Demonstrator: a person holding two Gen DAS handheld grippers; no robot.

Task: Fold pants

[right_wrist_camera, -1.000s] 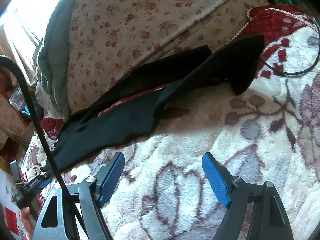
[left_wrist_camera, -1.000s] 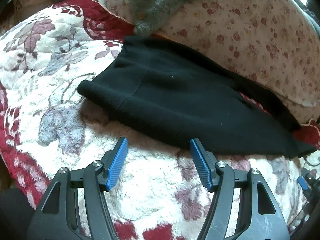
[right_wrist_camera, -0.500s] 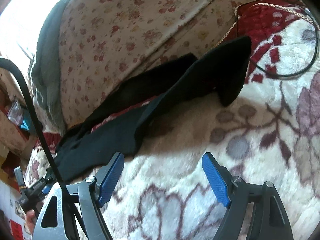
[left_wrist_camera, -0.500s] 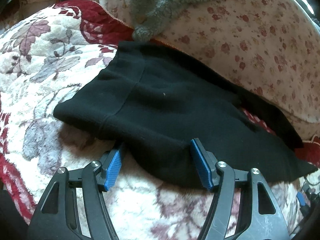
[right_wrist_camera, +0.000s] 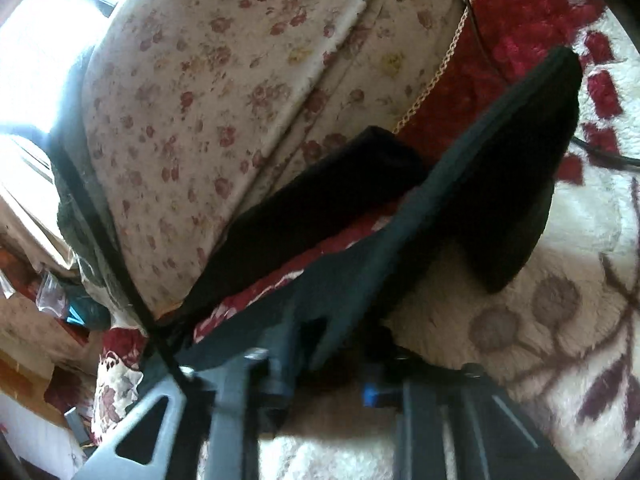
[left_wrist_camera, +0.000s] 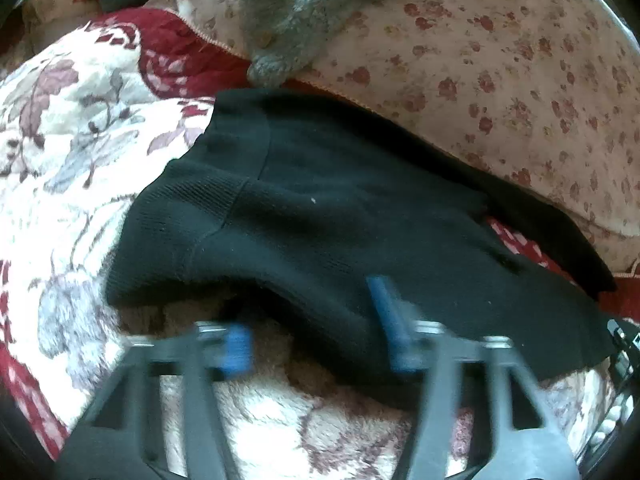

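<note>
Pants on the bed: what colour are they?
Plain black pants, clearest in the left wrist view.

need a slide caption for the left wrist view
Left gripper, jaws apart, straddles the near edge of black pants lying on a floral fleece blanket.

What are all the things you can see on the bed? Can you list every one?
pants: one, black, spread across the blanket, near edge between both grippers
blanket: one, white with purple flowers and dark red patches, under the pants
quilt: one, cream with small red flowers, bunched up behind the pants
sweater: one, grey and fuzzy with buttons, lying on top of the quilt
cable: one, black, on the blanket past the pant leg
left gripper: one, black with blue pads, open around the waist-end edge of the pants
right gripper: one, black with blue pads, at the edge of a pant leg; too blurred to tell whether closed
</note>
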